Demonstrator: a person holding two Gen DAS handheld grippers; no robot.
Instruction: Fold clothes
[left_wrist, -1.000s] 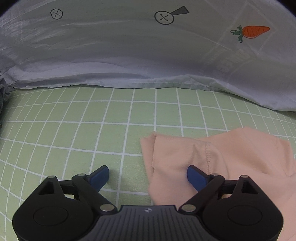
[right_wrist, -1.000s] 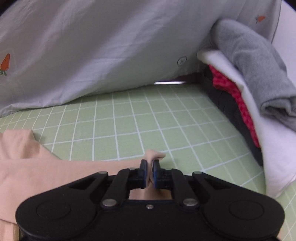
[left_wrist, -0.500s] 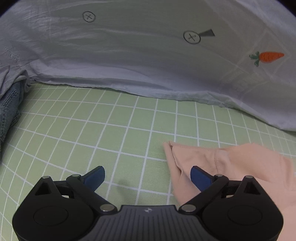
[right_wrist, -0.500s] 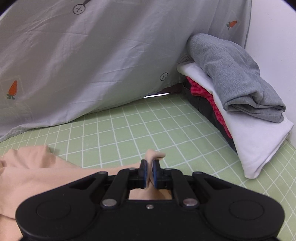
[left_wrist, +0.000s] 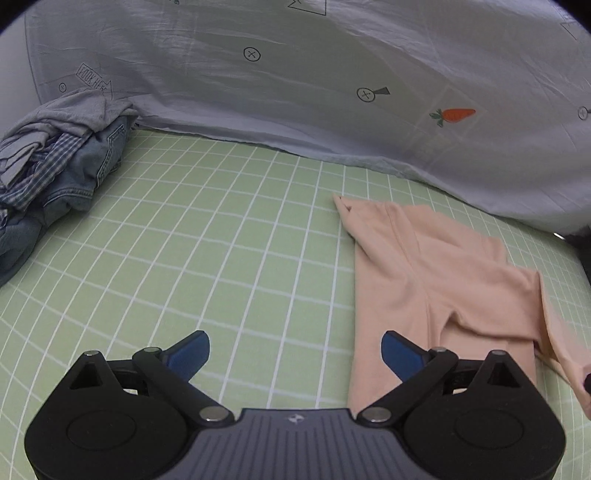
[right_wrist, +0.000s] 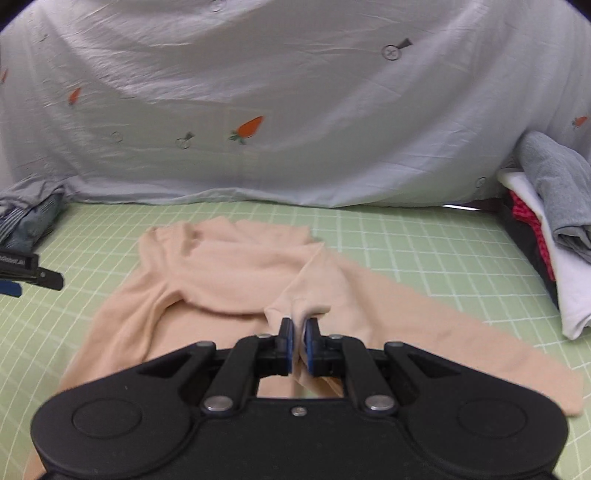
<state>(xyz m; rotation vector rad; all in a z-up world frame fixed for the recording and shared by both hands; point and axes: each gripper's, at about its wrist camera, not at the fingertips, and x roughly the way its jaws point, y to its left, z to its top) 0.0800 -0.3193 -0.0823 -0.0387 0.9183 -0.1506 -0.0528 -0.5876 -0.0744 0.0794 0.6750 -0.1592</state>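
While pinching a fold of the peach top (right_wrist: 236, 266) on the green mat (left_wrist: 221, 236), right gripper (right_wrist: 299, 334) clamped; left gripper (left_wrist: 295, 354) spread wide, empty, beside the garment; folding barely begun, sleeves unfolded, fabric rumpled.

Green grid mat (left_wrist: 229, 236); carrot-print grey sheet (left_wrist: 332, 92) draped behind it.

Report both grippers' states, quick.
Left gripper: open, holding nothing.
Right gripper: shut on the peach garment.
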